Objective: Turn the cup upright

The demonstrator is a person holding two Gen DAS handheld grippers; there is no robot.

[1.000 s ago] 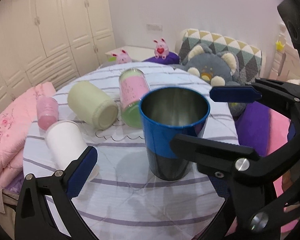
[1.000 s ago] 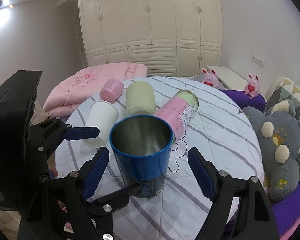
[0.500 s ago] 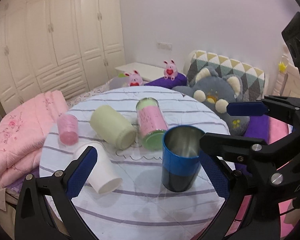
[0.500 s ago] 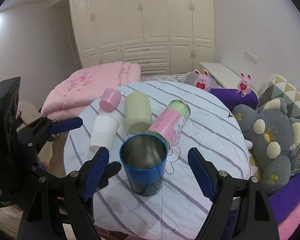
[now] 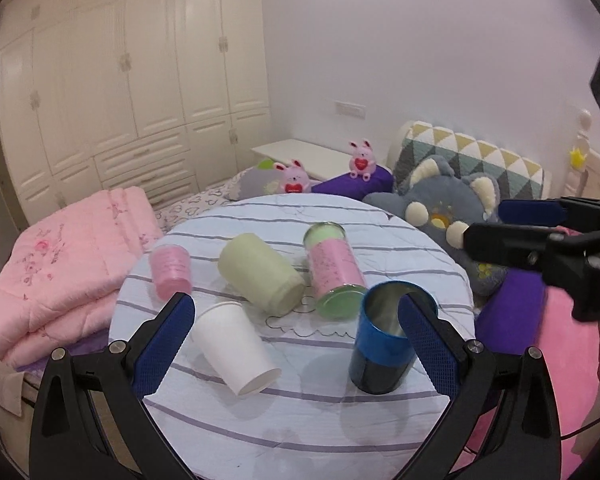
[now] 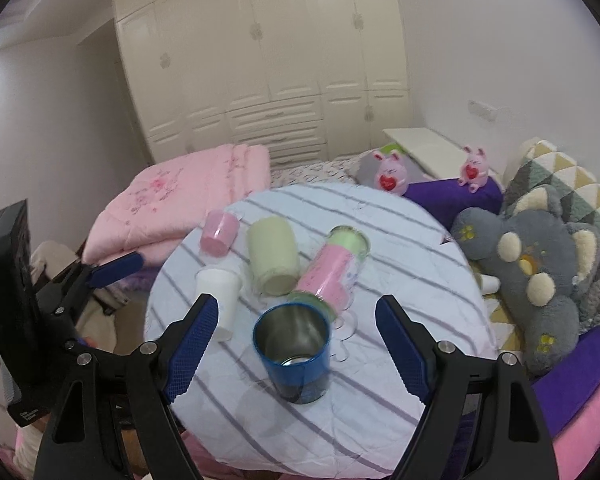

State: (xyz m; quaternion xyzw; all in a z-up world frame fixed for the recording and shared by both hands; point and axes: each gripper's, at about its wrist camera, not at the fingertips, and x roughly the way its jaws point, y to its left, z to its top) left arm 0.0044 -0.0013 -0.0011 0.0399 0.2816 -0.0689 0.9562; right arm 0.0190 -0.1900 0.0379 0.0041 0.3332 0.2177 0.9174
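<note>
A blue metal cup (image 5: pixel 384 340) stands upright, mouth up, on the round striped table (image 5: pixel 292 420); it also shows in the right wrist view (image 6: pixel 296 356). My left gripper (image 5: pixel 296 344) is open and empty, held back above the table's near edge. My right gripper (image 6: pixel 296 348) is open and empty, above and behind the blue cup. A white paper cup (image 5: pixel 236 348), a pale green cup (image 5: pixel 260 272), a pink-and-green tumbler (image 5: pixel 334 268) and a small pink cup (image 5: pixel 170 270) lie on their sides.
A folded pink quilt (image 5: pixel 64 264) lies left of the table. A grey plush toy (image 5: pixel 448 208) and purple cushions (image 5: pixel 352 182) sit behind and right. White wardrobes (image 5: pixel 132 92) line the back wall.
Both grippers have pulled back and up from the blue cup, which stays upright on the table. The other cups have not moved.
</note>
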